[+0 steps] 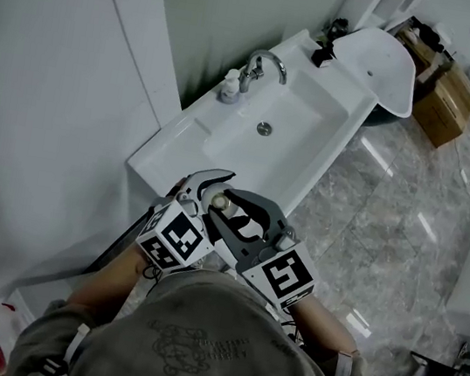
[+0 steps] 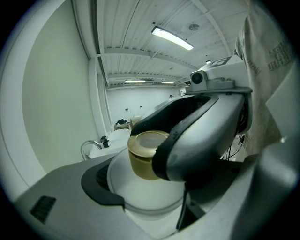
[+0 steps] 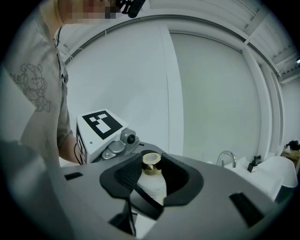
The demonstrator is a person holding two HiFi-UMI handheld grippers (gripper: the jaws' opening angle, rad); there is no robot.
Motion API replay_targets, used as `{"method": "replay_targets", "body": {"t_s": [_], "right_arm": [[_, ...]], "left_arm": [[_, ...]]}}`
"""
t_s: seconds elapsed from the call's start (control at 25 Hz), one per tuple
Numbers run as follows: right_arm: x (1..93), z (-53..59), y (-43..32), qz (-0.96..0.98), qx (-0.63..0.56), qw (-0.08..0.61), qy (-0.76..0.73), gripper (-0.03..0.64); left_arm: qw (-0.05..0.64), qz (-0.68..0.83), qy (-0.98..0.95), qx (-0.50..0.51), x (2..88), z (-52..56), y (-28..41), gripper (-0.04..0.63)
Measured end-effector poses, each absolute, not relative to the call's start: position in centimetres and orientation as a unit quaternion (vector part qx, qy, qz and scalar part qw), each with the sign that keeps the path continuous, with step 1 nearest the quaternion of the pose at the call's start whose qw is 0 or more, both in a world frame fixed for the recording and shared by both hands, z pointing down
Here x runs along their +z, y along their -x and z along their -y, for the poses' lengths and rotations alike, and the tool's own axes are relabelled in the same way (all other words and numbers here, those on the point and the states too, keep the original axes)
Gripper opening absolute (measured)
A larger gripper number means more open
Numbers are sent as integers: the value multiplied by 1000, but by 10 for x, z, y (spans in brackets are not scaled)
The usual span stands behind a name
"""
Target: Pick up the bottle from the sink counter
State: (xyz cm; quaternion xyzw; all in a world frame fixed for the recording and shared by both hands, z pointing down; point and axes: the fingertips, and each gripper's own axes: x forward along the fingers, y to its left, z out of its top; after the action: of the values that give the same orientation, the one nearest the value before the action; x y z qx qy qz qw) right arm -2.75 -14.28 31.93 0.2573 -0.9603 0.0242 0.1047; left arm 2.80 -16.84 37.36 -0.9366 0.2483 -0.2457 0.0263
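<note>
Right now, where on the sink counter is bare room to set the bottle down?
Bare: the flat counter end nearest you, before the basin. Crowded: the back edge at the faucet and dispenser, and the far corner with a small black item.

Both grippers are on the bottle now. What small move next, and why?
Probably a short, level lift with both grippers together, without regripping. The bottle, gold cap up, sits between the left gripper and the right gripper at the near end of the sink counter, and both look clamped on it. Whether its base is clear of the counter isn't visible.
</note>
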Motion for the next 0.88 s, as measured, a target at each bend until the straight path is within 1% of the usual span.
{"method": "replay_targets", "body": {"t_s": [0.56, 0.72, 0.88], "right_arm": [[337, 135, 23, 955, 34, 117, -271, 135], [337, 134, 25, 956, 45, 111, -268, 133], [337, 134, 28, 957, 43, 111, -266, 135]], "left_arm": [[9, -233, 941, -246, 393, 157, -34, 351], [-2, -227, 941, -249, 394, 154, -32, 351], [2, -228, 941, -251, 394, 155, -29, 351]]}}
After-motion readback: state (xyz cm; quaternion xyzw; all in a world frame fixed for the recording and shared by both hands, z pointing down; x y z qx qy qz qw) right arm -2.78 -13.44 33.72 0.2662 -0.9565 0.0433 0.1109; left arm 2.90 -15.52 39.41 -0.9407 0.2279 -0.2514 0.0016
